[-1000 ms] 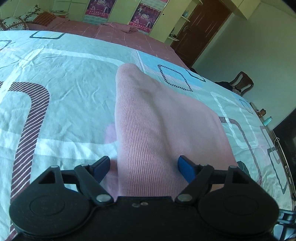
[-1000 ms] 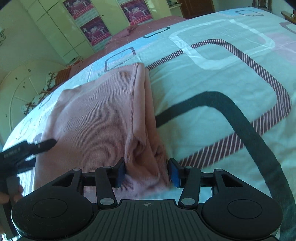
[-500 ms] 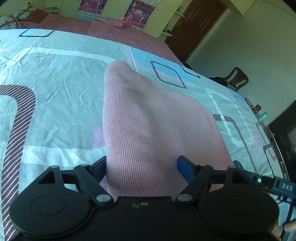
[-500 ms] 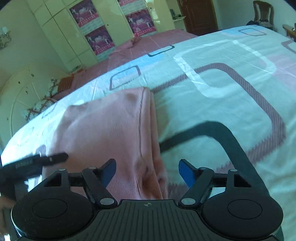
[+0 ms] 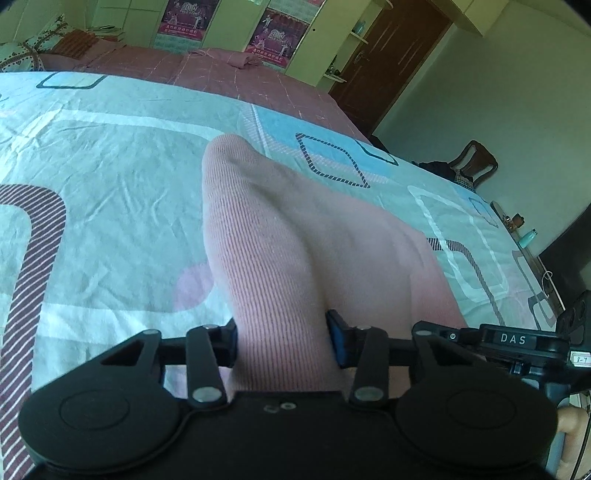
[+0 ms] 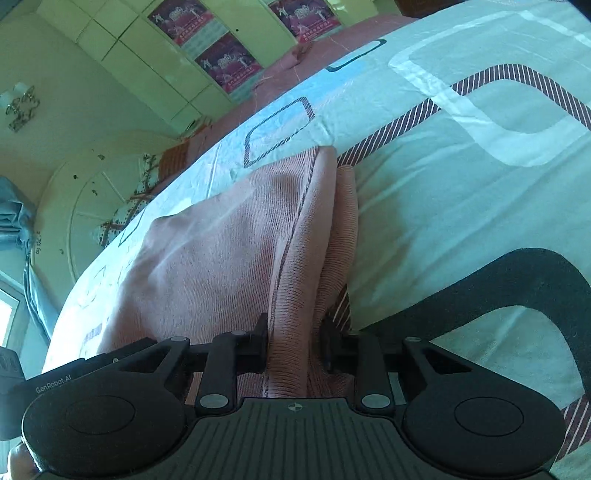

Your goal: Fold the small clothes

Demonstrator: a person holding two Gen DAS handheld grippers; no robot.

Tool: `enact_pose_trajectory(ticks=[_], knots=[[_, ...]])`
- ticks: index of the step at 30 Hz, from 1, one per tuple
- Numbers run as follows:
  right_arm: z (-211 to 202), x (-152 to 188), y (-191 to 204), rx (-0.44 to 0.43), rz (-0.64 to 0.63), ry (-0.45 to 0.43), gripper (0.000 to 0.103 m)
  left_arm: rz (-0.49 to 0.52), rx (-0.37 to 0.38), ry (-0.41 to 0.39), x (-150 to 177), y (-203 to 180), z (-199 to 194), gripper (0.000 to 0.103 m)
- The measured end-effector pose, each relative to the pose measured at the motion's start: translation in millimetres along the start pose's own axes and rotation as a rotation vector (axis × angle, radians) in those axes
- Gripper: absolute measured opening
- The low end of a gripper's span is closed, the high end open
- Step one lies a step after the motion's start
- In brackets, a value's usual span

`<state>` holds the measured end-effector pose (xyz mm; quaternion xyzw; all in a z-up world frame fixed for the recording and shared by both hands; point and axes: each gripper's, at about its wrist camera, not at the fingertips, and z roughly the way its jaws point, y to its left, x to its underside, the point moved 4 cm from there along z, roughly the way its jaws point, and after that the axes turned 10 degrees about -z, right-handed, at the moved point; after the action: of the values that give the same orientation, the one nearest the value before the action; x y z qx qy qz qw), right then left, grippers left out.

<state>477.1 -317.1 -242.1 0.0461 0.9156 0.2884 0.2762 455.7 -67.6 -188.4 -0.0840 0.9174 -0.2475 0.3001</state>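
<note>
A pink ribbed knit garment (image 5: 295,243) lies on the patterned bed sheet (image 5: 110,177). My left gripper (image 5: 282,341) is shut on its near left edge, with cloth bunched between the blue pads. My right gripper (image 6: 293,341) is shut on the near right edge of the same garment (image 6: 229,258), where a dark seam and folded layers rise between the fingers. The right gripper's body shows at the right edge of the left wrist view (image 5: 517,339). The left gripper's body shows at the lower left of the right wrist view (image 6: 44,380).
The sheet spreads wide on all sides. A pink bedspread (image 5: 221,70) lies beyond it, then green wardrobes with posters (image 5: 277,33). A wooden chair (image 5: 476,162), a dark door (image 5: 388,55) and a shelf with bottles (image 5: 524,236) stand right.
Both grippers were open around the garment's near edge half a second ago. Both have now shut on the cloth, and the edge has lifted and bunched up.
</note>
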Motion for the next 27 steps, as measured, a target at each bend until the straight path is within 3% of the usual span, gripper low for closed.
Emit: enact_pose_trajectory(ticks=[8,14,20,27], knots=[[-31.8,-7.4,37.6,-0.083,-0.032,-0.073,0.022,0.028,0.047,-0.047,-8.1,-18.6,-31.3,0.032],[-33.7,-7.8,90.2,-0.142,-0.069,-0.082,0.022,0.059,0.034,-0.078,-14.3,-11.7,-71.1,0.031],[-17.0,4.2,158.5,-0.202,-0.102,-0.078,0.022,0.084,-0.01,-0.141,-25.4,31.2,-129.0,0.031],[22.3,29.5,265.0,-0.24,-0.128,-0.085,0.022,0.08,-0.016,-0.191,-46.2,119.3,-197.4,0.031]])
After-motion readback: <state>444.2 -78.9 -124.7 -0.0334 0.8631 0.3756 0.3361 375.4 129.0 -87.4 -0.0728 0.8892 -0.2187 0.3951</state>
